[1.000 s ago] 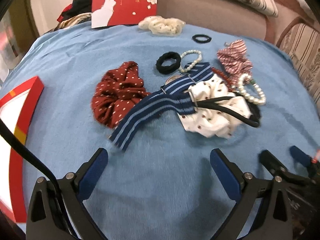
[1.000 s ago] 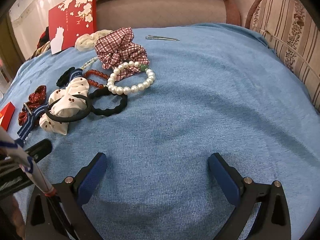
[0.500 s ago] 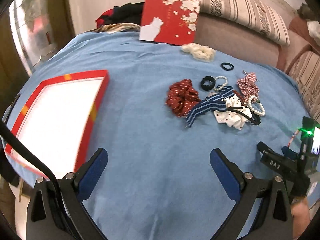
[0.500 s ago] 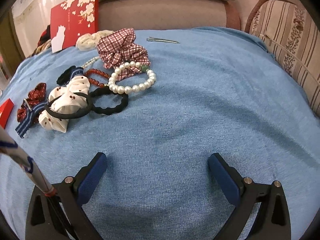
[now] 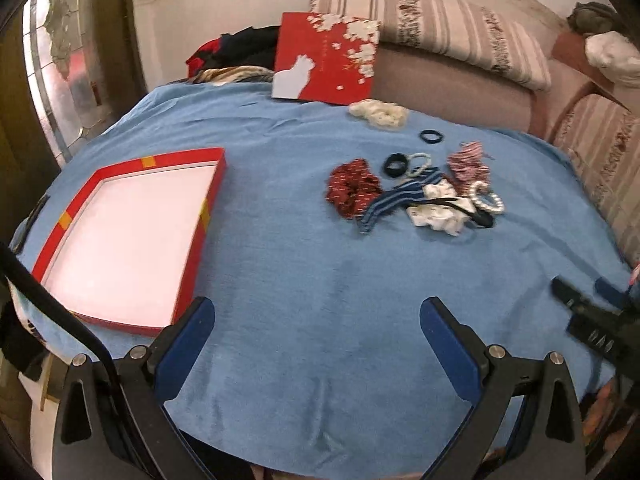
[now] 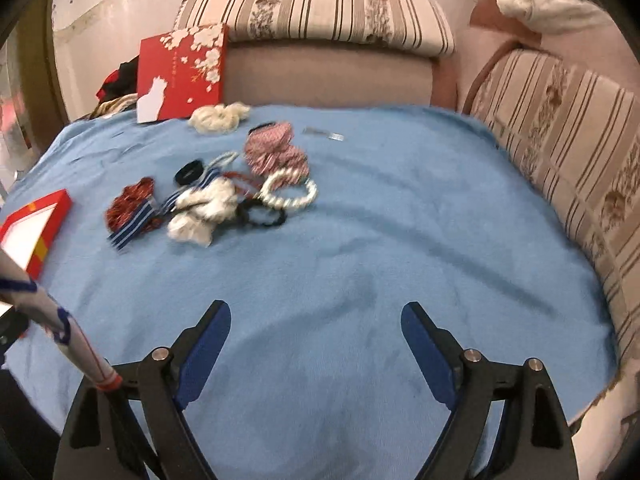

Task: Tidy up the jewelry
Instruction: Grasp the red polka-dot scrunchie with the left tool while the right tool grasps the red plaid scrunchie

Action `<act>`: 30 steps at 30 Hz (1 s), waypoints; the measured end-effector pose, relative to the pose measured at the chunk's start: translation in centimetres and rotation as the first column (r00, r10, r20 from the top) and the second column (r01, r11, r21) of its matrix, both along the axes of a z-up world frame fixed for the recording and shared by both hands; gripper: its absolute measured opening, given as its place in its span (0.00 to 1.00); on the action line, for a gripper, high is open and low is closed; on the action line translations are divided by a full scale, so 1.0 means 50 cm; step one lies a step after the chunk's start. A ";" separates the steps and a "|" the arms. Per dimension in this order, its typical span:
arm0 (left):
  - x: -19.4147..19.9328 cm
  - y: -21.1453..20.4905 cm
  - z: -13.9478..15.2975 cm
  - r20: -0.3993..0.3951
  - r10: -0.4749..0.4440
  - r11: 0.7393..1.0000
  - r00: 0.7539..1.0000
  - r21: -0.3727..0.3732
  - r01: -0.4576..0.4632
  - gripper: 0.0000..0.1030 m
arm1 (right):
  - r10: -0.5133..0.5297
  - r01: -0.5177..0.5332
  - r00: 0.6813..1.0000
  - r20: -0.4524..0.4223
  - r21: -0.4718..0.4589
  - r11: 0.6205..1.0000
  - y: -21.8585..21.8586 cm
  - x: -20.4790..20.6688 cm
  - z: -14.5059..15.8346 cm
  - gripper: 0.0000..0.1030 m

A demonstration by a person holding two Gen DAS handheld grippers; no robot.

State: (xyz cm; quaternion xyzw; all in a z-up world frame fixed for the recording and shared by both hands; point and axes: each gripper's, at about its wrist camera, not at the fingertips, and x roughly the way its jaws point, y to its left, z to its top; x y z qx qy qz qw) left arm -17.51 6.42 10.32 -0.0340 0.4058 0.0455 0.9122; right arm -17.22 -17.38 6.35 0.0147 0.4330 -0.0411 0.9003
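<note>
A pile of hair ties and bracelets lies on the blue cloth: a dark red dotted scrunchie [image 5: 352, 187], a navy striped ribbon [image 5: 396, 198], a white dotted scrunchie [image 5: 436, 210], a pearl bracelet [image 6: 289, 192] and a plaid scrunchie [image 6: 274, 152]. A shallow red box [image 5: 120, 236] with a white inside sits at the left, empty. My left gripper [image 5: 318, 316] is open and empty, well short of the pile. My right gripper [image 6: 316, 320] is open and empty over bare cloth, and also shows at the right edge of the left wrist view [image 5: 588, 312].
A red box lid with white blossoms [image 5: 326, 64] leans at the back. A cream scrunchie [image 5: 378, 114], a thin black hair tie [image 5: 432, 136] and a metal hair clip [image 6: 324, 134] lie apart from the pile. Striped sofa cushions [image 6: 560, 152] border the back and right.
Both grippers have drawn back and up from the pile. The red box has come fully into the left wrist view. Both stay open and empty.
</note>
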 end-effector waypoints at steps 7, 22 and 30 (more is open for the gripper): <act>-0.031 -0.032 0.026 0.031 -0.059 0.998 0.998 0.002 0.059 0.99 | 0.001 -0.001 1.000 -0.001 -0.031 1.000 0.027 -0.055 0.004 0.82; -0.144 -0.052 0.097 0.123 -0.114 0.993 0.986 0.047 0.109 0.99 | -0.108 0.104 0.983 0.148 0.030 0.994 -0.019 -0.195 0.105 0.82; -0.115 0.055 0.119 0.078 -0.044 0.998 0.996 -0.039 0.047 0.99 | -0.085 0.071 0.982 0.169 0.088 0.994 -0.025 -0.166 0.125 0.82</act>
